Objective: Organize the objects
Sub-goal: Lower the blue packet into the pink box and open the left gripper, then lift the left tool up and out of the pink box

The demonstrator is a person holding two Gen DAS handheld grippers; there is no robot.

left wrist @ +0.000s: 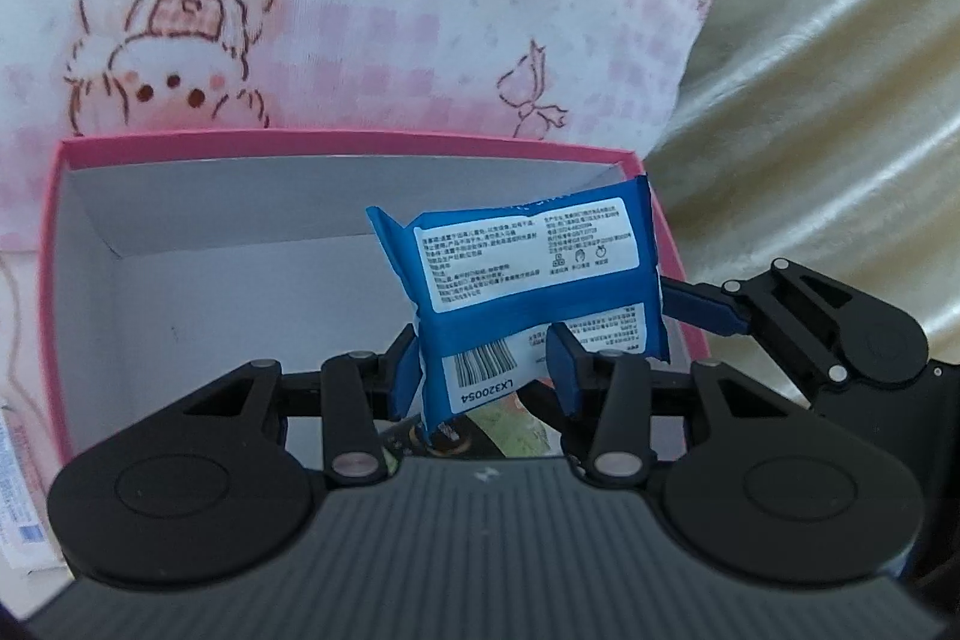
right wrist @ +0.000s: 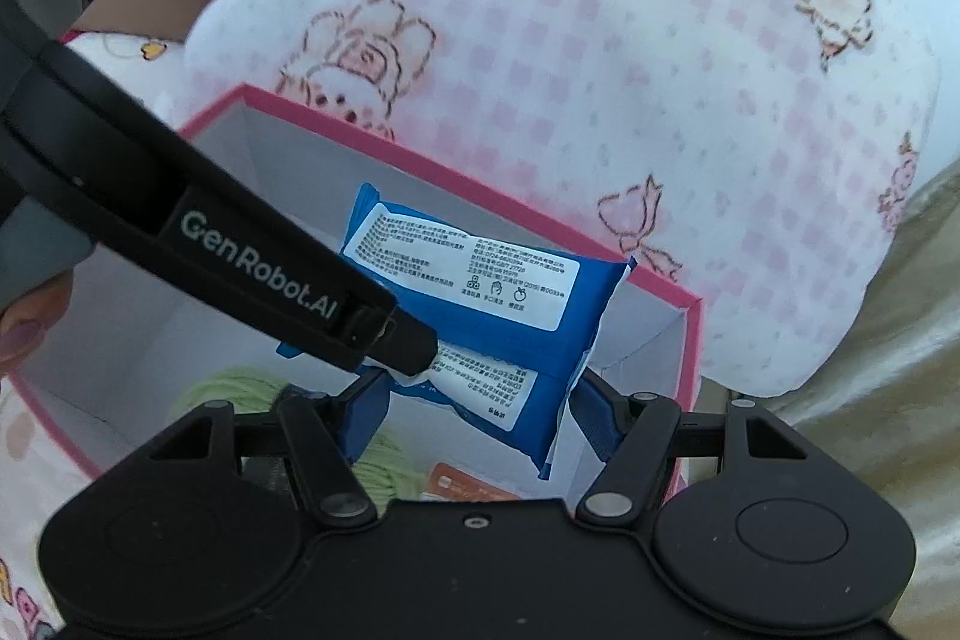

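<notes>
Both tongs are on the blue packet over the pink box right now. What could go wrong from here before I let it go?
1. The blue packet is pinched by both the left tongs and the right tongs; opening one first may make it swing or twist.
2. It hangs close to the right wall of the pink box, so it could catch on the rim.
3. The green item and orange packet lie below; it may land tilted on them.

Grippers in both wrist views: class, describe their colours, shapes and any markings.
Both the left gripper and the right gripper have matte black bodies, round pivot discs, silver pins and ribbed blue finger pads. The left gripper's side reads "GenRobot.AI" in pale letters.
</notes>
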